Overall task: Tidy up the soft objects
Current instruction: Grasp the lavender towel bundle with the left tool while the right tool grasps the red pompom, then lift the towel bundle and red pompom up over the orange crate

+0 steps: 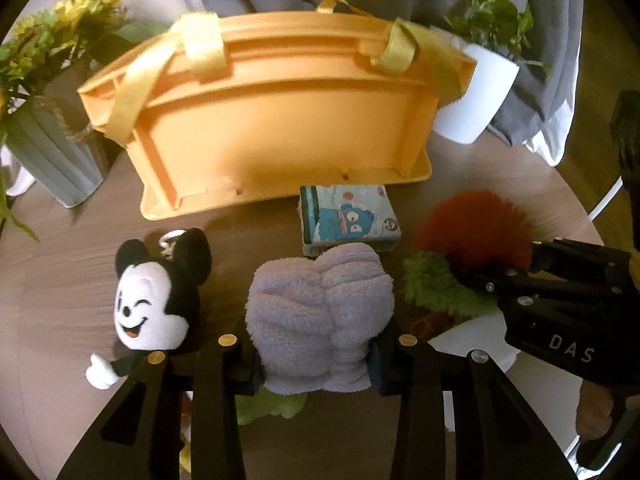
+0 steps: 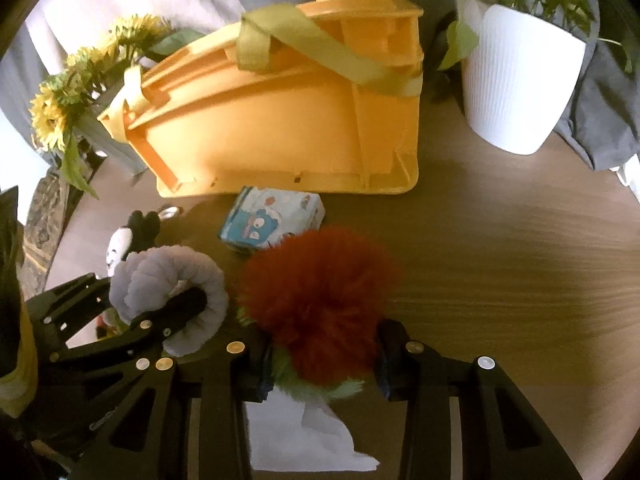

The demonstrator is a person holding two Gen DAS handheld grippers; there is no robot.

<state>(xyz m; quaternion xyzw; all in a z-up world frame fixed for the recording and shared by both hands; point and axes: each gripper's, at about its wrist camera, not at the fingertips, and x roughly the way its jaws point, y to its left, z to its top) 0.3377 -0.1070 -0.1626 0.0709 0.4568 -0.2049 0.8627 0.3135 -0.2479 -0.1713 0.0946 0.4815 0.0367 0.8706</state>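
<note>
Both grippers loaded: left gripper (image 1: 316,364) is clamped on the rolled lavender towel (image 1: 320,312), right gripper (image 2: 322,368) is pinched on the red-and-green fluffy plush (image 2: 320,300). The orange basket (image 1: 280,120) lies straight ahead of both, long axis across the view, well apart from the jaws; the opening isn't visible from here, only its side wall. Just in front of the basket sits a cartoon tissue pack (image 1: 348,216), directly in the path. Mickey plush (image 1: 156,300) lies left of that line. Sunflower pot (image 1: 52,148) stands left of the basket, white plant pot (image 1: 476,96) right.
</note>
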